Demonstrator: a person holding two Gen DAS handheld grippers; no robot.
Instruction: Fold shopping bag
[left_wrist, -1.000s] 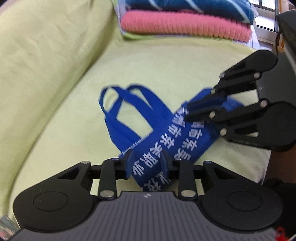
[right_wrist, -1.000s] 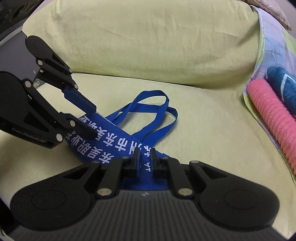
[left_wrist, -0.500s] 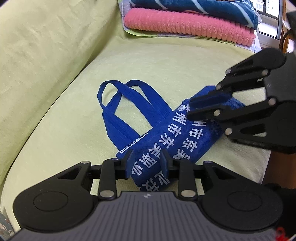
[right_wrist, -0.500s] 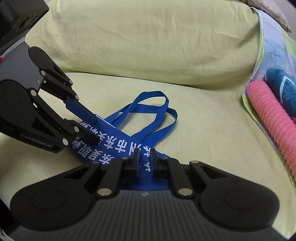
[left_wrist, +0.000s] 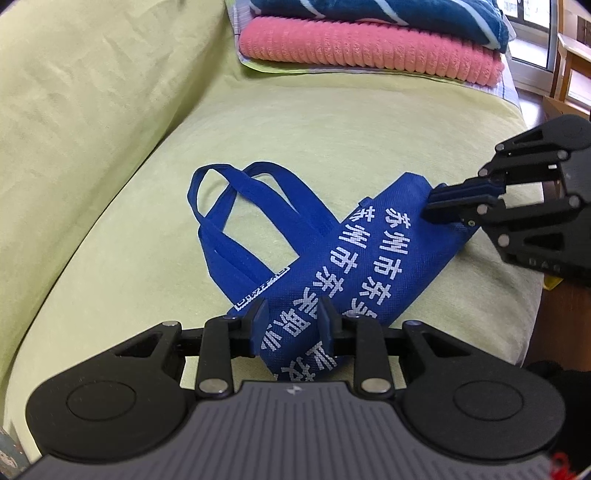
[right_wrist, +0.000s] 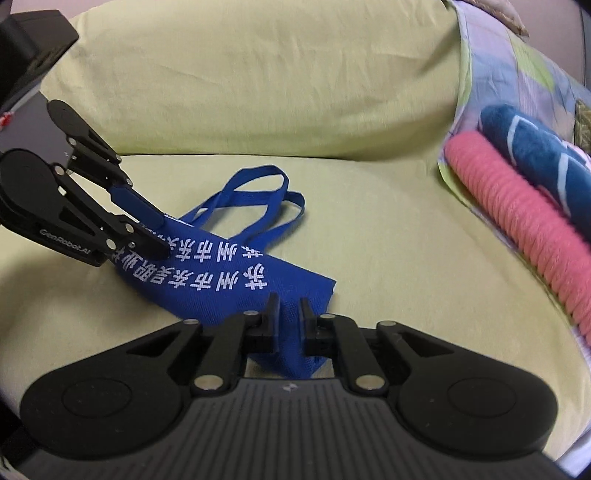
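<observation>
Two grippers hold one blue shopping bag (left_wrist: 332, 266) that lies folded into a long strip on a yellow-green sofa seat (left_wrist: 332, 122). Its two loop handles (left_wrist: 236, 206) lie flat on the seat beside the strip. The left gripper (left_wrist: 291, 325) has one end of the strip between its fingers, which are partly open and press on the thick fold; its jaws have just been closing a little on the bag. The right gripper (right_wrist: 287, 314) pinches the other end, and its fingers are almost together with thin cloth between them. A pink towel (left_wrist: 369, 51) and a dark blue towel (left_wrist: 369, 11) sit stacked far back on the sofa.
</observation>
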